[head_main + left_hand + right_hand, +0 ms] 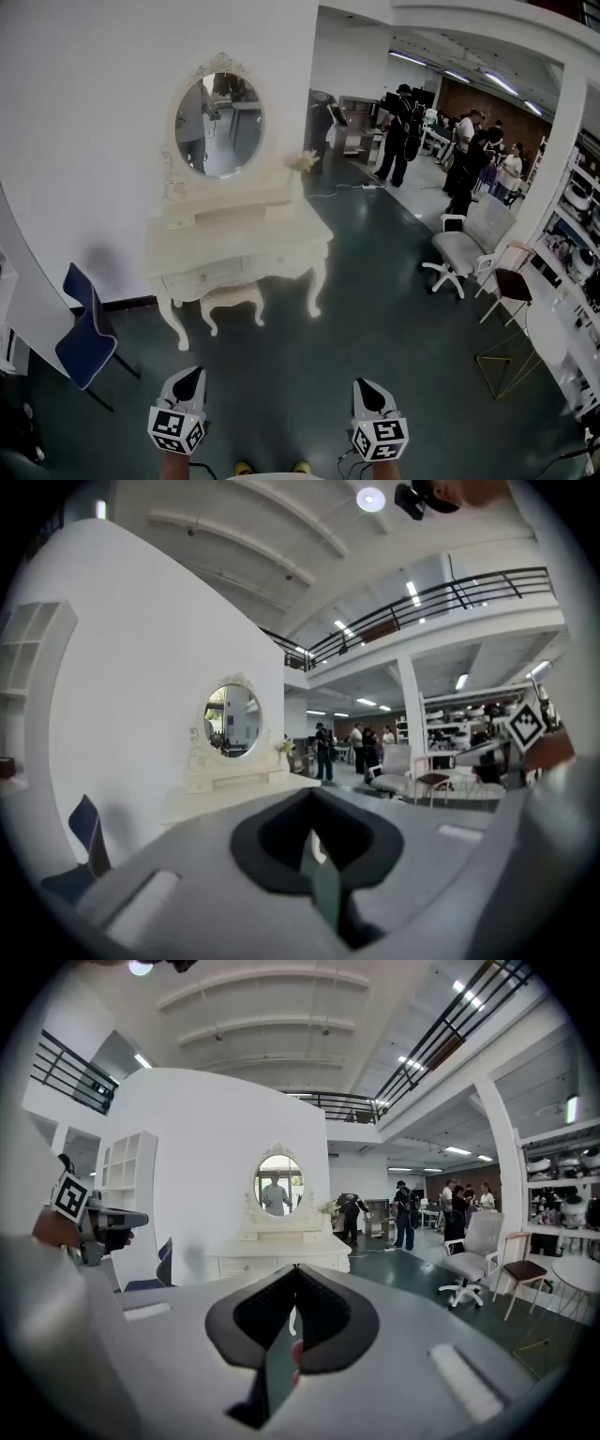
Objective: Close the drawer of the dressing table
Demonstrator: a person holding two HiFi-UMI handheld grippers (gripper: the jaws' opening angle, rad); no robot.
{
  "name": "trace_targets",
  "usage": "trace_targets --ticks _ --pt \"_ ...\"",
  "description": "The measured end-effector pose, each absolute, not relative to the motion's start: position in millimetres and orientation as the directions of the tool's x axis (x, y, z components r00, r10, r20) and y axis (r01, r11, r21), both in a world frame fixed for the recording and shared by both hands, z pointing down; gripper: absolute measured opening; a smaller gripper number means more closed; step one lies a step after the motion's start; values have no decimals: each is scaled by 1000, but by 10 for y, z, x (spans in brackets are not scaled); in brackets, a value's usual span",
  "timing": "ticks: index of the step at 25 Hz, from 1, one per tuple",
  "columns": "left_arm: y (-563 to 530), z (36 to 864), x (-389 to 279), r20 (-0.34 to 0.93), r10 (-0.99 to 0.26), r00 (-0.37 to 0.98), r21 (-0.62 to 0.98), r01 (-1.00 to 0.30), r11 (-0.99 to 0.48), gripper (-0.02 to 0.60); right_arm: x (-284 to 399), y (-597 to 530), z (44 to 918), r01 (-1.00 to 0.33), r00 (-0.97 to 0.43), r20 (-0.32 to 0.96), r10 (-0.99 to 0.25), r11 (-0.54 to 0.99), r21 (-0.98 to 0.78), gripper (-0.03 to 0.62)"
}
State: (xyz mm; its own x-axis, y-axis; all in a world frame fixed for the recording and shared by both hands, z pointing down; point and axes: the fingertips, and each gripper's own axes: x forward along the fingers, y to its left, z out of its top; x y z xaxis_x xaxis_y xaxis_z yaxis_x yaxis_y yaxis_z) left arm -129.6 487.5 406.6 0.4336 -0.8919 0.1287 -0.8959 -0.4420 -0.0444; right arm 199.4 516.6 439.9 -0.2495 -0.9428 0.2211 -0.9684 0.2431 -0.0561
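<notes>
Your left gripper (187, 378) and right gripper (369, 385) are both clenched, empty. The dressing table (239, 246) stands well apart up-frame, and its drawer (202, 275) looks nearer your left.

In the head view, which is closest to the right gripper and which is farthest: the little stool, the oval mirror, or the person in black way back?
From the right gripper:
1. Stool, tucked under the dressing table, ahead and left.
2. Oval mirror, standing at that table's back edge.
3. Person in black, far back on the right.
</notes>
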Motion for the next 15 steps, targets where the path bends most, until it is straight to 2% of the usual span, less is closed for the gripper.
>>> trace_targets --ticks 10,15 --pt "4934 3945 -1306 114 -872 476 -90 -869 -486 -2 1922 5242 4358 -971 -237 212 -948 229 -62 3" --pt "4978 3961 -1436 117 -882 457 -89 -880 -467 -2 1871 5301 4335 -971 -238 206 -949 229 -68 3"
